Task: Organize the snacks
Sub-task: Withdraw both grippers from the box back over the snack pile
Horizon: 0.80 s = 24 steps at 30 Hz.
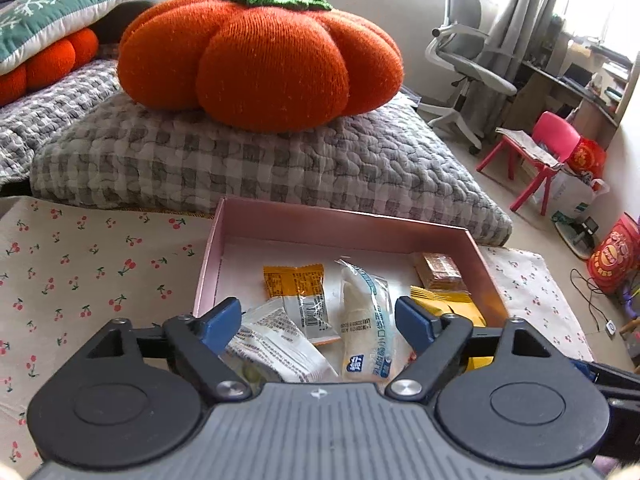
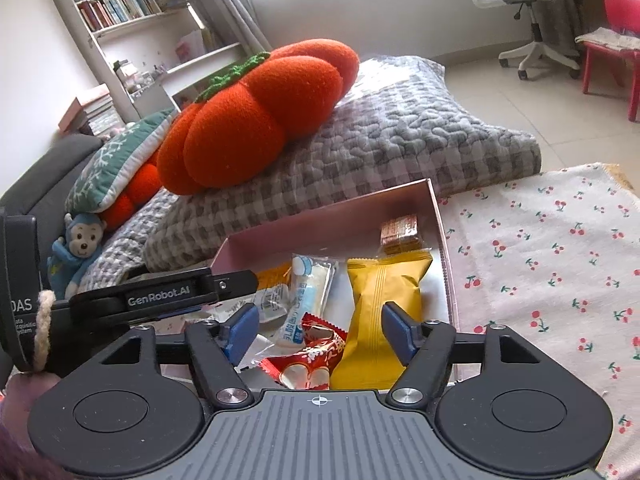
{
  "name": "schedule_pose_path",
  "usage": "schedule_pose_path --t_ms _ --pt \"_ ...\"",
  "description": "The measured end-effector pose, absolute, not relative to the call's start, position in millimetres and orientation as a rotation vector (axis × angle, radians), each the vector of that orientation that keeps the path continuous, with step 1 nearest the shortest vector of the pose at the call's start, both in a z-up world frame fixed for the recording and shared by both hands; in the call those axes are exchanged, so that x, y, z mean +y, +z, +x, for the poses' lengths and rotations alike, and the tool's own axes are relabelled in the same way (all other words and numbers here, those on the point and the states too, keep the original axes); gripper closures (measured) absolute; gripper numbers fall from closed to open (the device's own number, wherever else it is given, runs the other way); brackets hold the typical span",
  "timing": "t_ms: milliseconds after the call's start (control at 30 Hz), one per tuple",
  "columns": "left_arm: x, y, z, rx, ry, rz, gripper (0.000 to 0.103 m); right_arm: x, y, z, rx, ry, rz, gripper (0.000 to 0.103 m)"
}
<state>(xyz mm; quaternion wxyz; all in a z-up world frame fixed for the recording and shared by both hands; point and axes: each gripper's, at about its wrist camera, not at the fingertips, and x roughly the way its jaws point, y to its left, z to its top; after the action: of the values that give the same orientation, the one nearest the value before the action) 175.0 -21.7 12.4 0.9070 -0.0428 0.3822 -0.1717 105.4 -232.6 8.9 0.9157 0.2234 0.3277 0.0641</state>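
Left tool (image 1: 318, 322): hovering with jaws wide and empty above the white packets (image 1: 280, 340), whose long axes are running away from it.
Right tool (image 2: 316, 330): gaping wide, gripping nothing, over the red wrapper (image 2: 310, 360).
Yellow packet (image 2: 380, 312): lying lengthwise inside the pink box (image 2: 328, 210), nearer the right tool.
Counter (image 2: 560, 260): showing no loose snacks.
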Motion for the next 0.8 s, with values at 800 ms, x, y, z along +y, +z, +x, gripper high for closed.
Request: schedule_pose_path --t_ms 800 --pt "8.8 31.6 95.4 0.78 -0.376 -0.049 0.001 -233.4 46.4 38.1 0.65 0.077 0.393 0.004"
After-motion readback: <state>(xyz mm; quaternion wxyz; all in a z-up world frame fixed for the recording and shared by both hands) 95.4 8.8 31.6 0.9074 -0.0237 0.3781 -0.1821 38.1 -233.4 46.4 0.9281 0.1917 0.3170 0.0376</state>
